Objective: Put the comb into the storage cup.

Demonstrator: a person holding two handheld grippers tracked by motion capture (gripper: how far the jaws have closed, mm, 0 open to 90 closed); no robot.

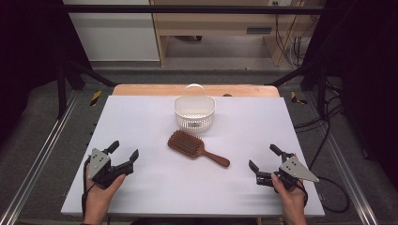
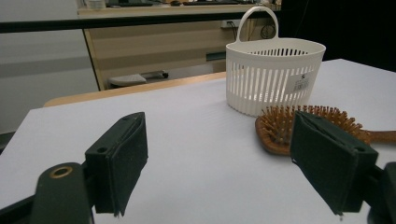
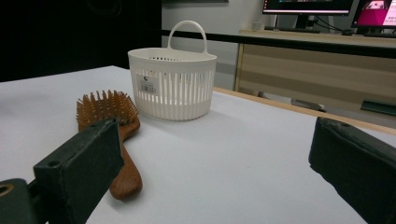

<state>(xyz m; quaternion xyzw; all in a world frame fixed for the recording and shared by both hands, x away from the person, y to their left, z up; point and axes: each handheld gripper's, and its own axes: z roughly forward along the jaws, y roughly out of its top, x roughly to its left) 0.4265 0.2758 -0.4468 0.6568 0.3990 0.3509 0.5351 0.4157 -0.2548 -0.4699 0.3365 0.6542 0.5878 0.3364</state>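
From the high view I see the wooden hairbrush [image 1: 195, 147] lying bristles-up at the table's [image 1: 141, 117] centre, its handle pointing toward four o'clock. The white slotted basket [image 1: 194, 112] stands upright just beyond it at twelve o'clock, apart from the brush head. My left gripper [image 1: 124, 153] rests at eight o'clock, jaws spread wide on nothing. My right gripper [image 1: 264, 157] sits at four o'clock, jaws likewise apart and empty.
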